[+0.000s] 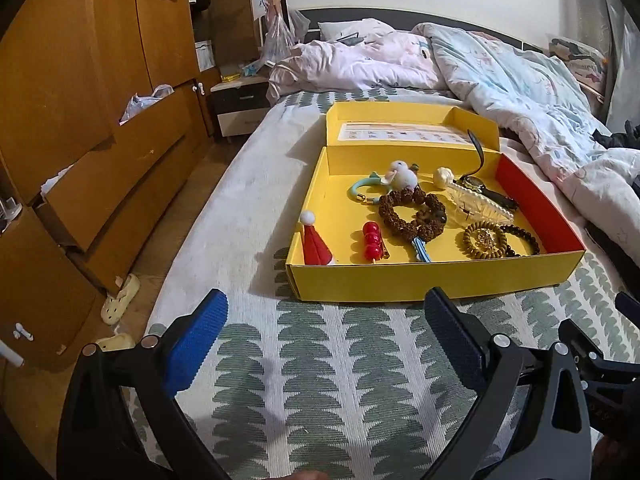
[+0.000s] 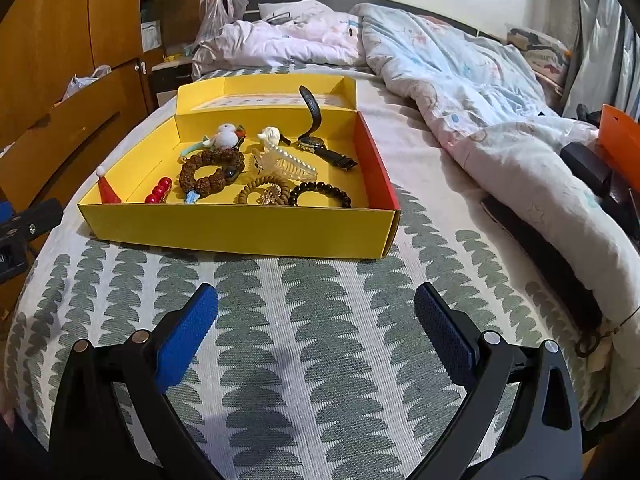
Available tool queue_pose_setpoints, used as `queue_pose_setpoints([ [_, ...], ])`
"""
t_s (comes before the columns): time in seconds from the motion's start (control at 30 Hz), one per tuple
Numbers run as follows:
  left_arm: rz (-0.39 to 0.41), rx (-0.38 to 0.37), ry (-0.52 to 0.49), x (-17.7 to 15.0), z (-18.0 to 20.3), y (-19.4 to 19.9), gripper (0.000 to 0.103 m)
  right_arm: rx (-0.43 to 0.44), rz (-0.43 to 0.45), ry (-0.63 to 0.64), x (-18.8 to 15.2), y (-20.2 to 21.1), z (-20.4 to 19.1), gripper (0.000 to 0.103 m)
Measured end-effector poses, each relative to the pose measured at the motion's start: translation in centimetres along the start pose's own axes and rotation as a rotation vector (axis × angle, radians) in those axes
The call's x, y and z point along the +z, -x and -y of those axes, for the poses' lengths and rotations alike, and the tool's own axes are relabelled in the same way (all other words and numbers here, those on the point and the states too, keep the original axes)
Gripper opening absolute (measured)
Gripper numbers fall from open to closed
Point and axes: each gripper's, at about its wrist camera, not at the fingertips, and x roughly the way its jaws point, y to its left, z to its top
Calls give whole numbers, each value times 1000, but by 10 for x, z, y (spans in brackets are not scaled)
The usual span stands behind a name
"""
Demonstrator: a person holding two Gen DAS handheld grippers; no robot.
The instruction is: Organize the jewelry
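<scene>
An open yellow box (image 1: 400, 282) (image 2: 240, 232) lies on the bed with its lid folded back. Inside lie a Santa-hat clip (image 1: 316, 244) (image 2: 107, 190), a red bead clip (image 1: 372, 240) (image 2: 159, 191), a brown seed bracelet (image 1: 412, 212) (image 2: 208, 172), a coiled tan hair tie (image 1: 484, 240) (image 2: 264, 192), a black bead bracelet (image 1: 524, 236) (image 2: 320, 192), a clear pearl claw clip (image 1: 480, 200) (image 2: 288, 164), a watch (image 1: 476, 184) (image 2: 316, 142) and a white plush charm (image 1: 400, 174) (image 2: 226, 136). My left gripper (image 1: 326, 320) is open and empty, just before the box. My right gripper (image 2: 316, 308) is open and empty, short of the box's front wall.
The bed has a white sheet with green pattern (image 1: 320, 380) (image 2: 320, 340). A rumpled duvet (image 1: 520, 80) (image 2: 460, 80) lies to the right and behind the box. Wooden wardrobes (image 1: 80, 120) stand left of the bed, slippers (image 1: 120, 300) on the floor. An orange object (image 2: 620, 140) sits far right.
</scene>
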Motion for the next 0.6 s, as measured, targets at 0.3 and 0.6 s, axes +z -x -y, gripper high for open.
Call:
queue_pose_setpoints([
  [0.3,4,10,-2,0,0,2,97,-1,-4,2,0,-2,-1,98],
  [0.6,11,21,4,1,-2,4,97,-2,2,4,0,-2,-1,98],
])
